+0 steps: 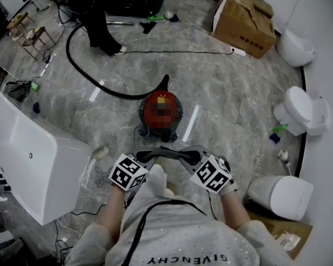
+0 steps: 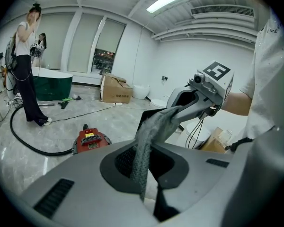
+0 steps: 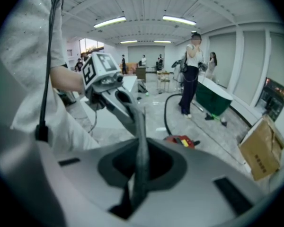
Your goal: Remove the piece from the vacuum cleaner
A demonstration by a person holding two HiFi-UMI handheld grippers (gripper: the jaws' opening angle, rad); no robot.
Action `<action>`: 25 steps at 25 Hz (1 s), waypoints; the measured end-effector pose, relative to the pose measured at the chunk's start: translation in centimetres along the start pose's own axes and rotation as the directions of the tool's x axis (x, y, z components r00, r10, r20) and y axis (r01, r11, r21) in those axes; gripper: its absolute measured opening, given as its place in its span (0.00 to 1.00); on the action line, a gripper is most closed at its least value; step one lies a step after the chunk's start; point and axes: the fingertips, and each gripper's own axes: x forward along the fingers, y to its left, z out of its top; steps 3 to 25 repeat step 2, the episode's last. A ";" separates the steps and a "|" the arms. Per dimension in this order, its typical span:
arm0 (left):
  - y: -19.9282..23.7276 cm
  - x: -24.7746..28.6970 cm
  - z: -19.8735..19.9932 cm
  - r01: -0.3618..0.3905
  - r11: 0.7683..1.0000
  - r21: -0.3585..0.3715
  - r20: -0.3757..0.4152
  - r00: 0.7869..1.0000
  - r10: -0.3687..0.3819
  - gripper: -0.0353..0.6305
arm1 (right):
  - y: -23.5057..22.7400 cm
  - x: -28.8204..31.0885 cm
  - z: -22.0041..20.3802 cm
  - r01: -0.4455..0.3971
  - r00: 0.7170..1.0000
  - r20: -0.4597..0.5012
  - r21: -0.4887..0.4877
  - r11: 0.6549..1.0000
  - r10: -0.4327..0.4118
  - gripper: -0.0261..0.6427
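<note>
Marble showroom floor [image 1: 227, 87], red vacuum cleaner [image 1: 162, 111] just ahead of us. We hold grey woven piece [image 1: 167, 153] apart from it. Left gripper [image 1: 149, 159] and right gripper [image 1: 190, 158] each pinched onto one end, stretching piece between them, probably so it stays taut, off machine.

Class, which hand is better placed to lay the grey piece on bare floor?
Probably right: both hold the grey piece, but bare floor lies beside the right claw; the bathtub crowds the left claw.
</note>
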 end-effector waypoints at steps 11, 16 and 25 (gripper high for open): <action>-0.6 0.2 -0.1 0.004 1.000 0.002 -0.004 1.000 -0.004 0.11 | 0.2 -0.4 -0.6 0.007 1.000 -0.004 0.001 1.000 -0.007 0.10; -0.6 0.2 -0.1 0.004 1.000 0.002 -0.004 1.000 -0.004 0.11 | 0.2 -0.4 -0.6 0.007 1.000 -0.004 0.001 1.000 -0.007 0.10; -0.6 0.2 -0.1 0.004 1.000 0.002 -0.004 1.000 -0.004 0.11 | 0.2 -0.4 -0.6 0.007 1.000 -0.004 0.001 1.000 -0.007 0.10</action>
